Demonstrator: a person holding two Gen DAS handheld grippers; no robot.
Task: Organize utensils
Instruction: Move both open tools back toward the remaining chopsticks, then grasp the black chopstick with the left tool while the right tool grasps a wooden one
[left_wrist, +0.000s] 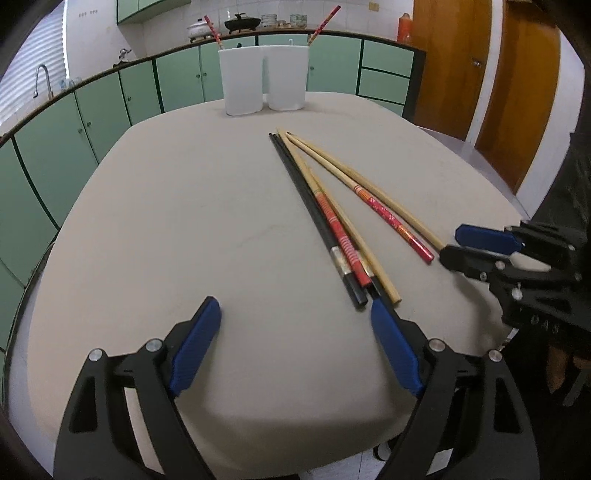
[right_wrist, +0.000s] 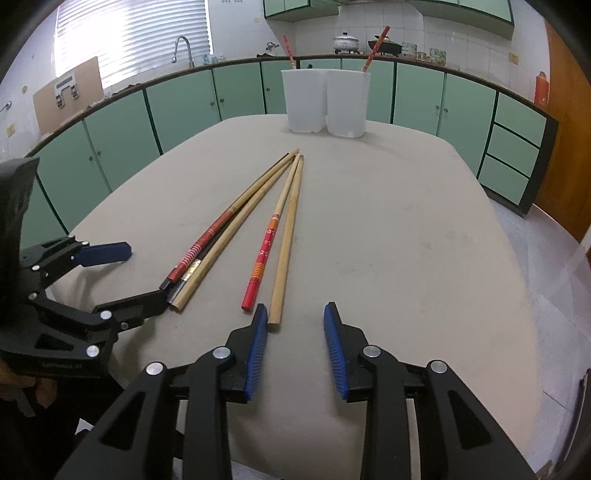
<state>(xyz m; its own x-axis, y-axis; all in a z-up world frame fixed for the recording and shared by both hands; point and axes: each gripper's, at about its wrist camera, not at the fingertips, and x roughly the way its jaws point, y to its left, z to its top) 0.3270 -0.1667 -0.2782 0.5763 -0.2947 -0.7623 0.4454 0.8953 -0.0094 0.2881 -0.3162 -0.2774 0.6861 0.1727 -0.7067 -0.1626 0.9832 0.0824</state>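
Nearest the cameras, both grippers are held low over the near edge of the table (left_wrist: 147, 221), and neither has hold of anything. The left gripper (left_wrist: 295, 332) is spread wide, its right pad just at the butt ends of the nearer bundle of chopsticks (left_wrist: 332, 229). The right gripper (right_wrist: 295, 336) is parted about halfway, with the butt of a plain chopstick (right_wrist: 286, 240) lying just beside its left pad; nothing is closed between the pads.

Taking the two white cups (right_wrist: 325, 103) as the landmark, the loose chopsticks lie on the table on the near side of them, well apart from them, with tips pointing toward the cups and butts toward the grippers. Two groups are seen: a bundle of black, red-banded and plain sticks on the left gripper's side, and a red-patterned stick (right_wrist: 264, 251) with the plain one beside it on the right gripper's side. About six sticks can be counted, though overlap in the bundle makes the number uncertain.

Farthest off, the cups stand side by side, touching, near the far edge. One red chopstick (right_wrist: 289, 51) is seen standing in the left cup and another (right_wrist: 375, 51) in the right.

The task is judged to be at an early stage: two sticks are stowed, and the larger share remains to be lifted and dropped into the cups.
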